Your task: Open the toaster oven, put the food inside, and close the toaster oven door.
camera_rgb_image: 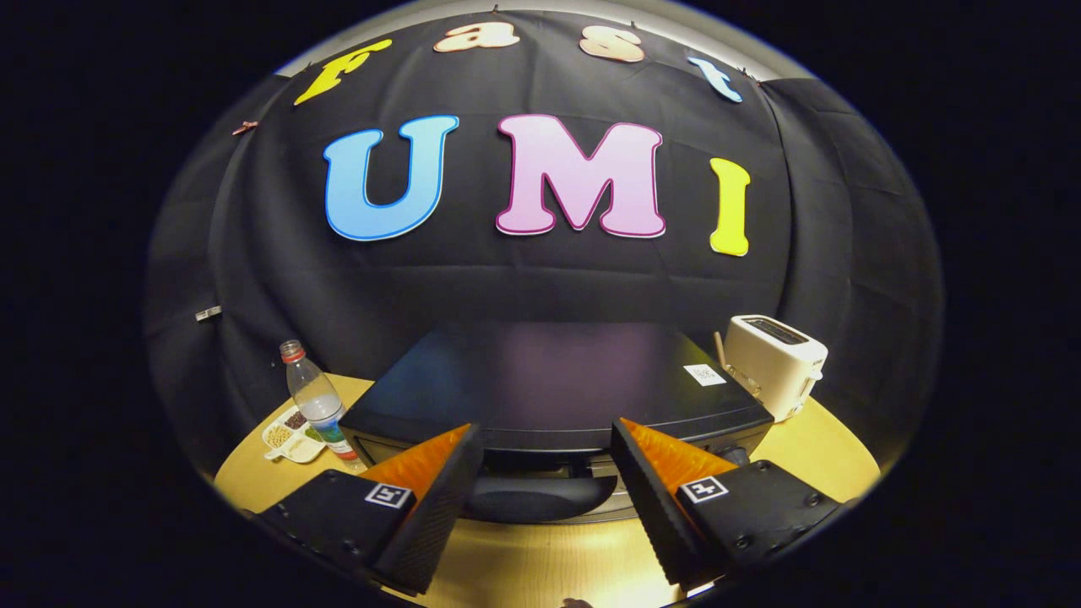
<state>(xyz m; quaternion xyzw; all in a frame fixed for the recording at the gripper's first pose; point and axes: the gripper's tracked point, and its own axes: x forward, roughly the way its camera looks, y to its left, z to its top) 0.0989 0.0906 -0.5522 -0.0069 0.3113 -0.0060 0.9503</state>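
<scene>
My tool [545,473] is spread wide, holding nothing, its fingers flanking the dark handle [540,498] of the black boxy toaster oven [549,380] just ahead on the wooden bench [832,452]. Its long axis runs crosswise, front facing me, door largely hidden.

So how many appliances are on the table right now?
2. The toaster oven sits just ahead of the open gripper, its handle between the fingers. The white toaster stands beside it, beyond the right finger. Others may be hidden behind.
</scene>
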